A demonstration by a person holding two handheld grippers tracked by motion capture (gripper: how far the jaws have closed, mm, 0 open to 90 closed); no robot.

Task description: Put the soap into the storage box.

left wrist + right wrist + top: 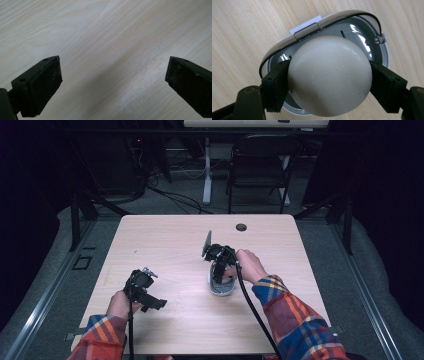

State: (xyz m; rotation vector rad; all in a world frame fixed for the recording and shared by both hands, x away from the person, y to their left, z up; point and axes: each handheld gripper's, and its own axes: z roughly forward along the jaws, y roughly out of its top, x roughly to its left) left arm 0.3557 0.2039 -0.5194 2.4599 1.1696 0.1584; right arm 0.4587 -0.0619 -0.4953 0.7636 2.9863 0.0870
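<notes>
A: Status, R side?

B: Right gripper [329, 80] clamped on a pale round ball [329, 75], pads on opp. flanks. Ball sits directly over the open grey case [382, 50], partly inside the rim; case lies on the table [175, 240], right of centre.

A: Axis for the next move?

B: Judged straight down along the jaws; the case is right below the ball.

A: L side?

B: Left gripper [112, 82] agape, nothing between, well apart from the case. Right hand [250, 265] far nearer.

The left claw [113, 85] hangs over the pale wood-grain worktop [107, 37], its two black jaws set wide apart with nothing between them.
</notes>
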